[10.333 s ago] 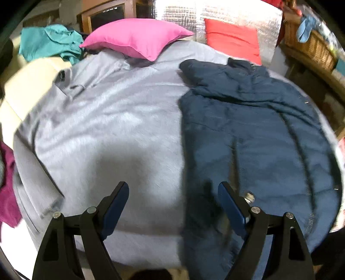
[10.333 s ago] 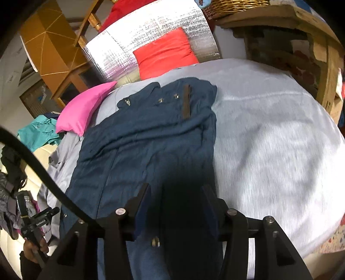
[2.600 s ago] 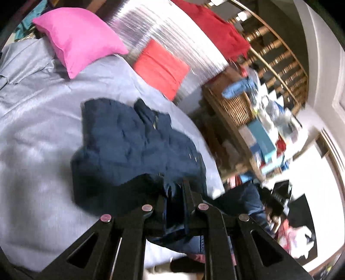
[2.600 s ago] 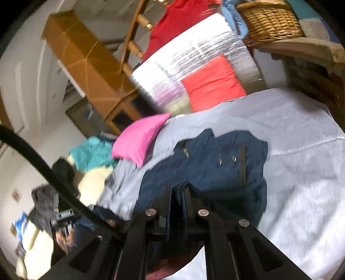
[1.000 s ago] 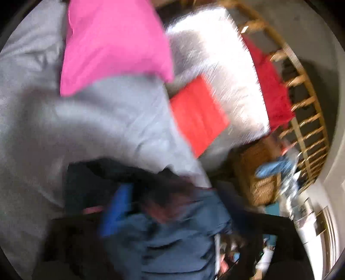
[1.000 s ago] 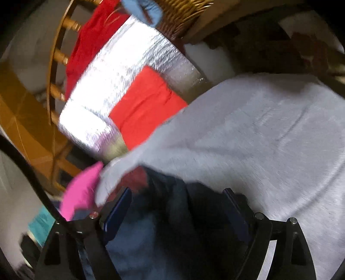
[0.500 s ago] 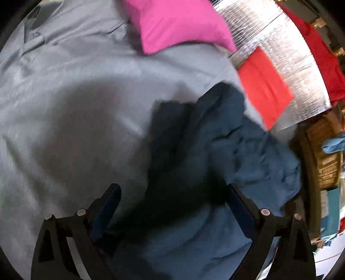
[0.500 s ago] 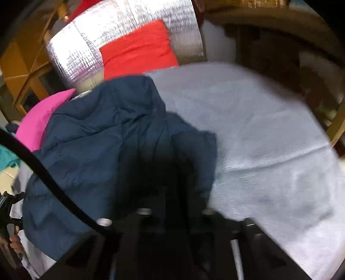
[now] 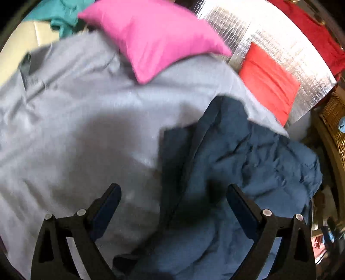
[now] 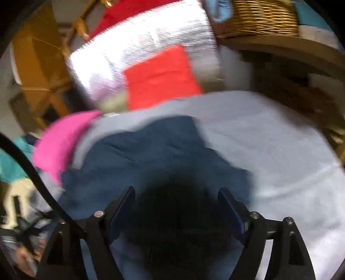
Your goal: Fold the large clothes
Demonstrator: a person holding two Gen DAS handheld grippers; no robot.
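Observation:
A navy blue padded jacket (image 9: 248,168) lies folded over and rumpled on the grey bed cover (image 9: 75,120). My left gripper (image 9: 172,193) is open and empty just above the jacket's left edge. In the right wrist view the jacket (image 10: 155,155) lies on the grey cover (image 10: 280,163), and my right gripper (image 10: 176,200) is open and empty over its near part, which is in dark shadow.
A pink pillow (image 9: 155,36) and a red pillow (image 9: 269,81) lean at the bed's head against a silver padded board (image 9: 280,43). A teal garment (image 9: 62,15) lies far left. A wicker basket (image 10: 258,17) stands on a wooden shelf at right.
Both grippers held the jacket's hem shut and carried it up over the jacket toward the pillows. Both have since opened and let go, and are pulling back.

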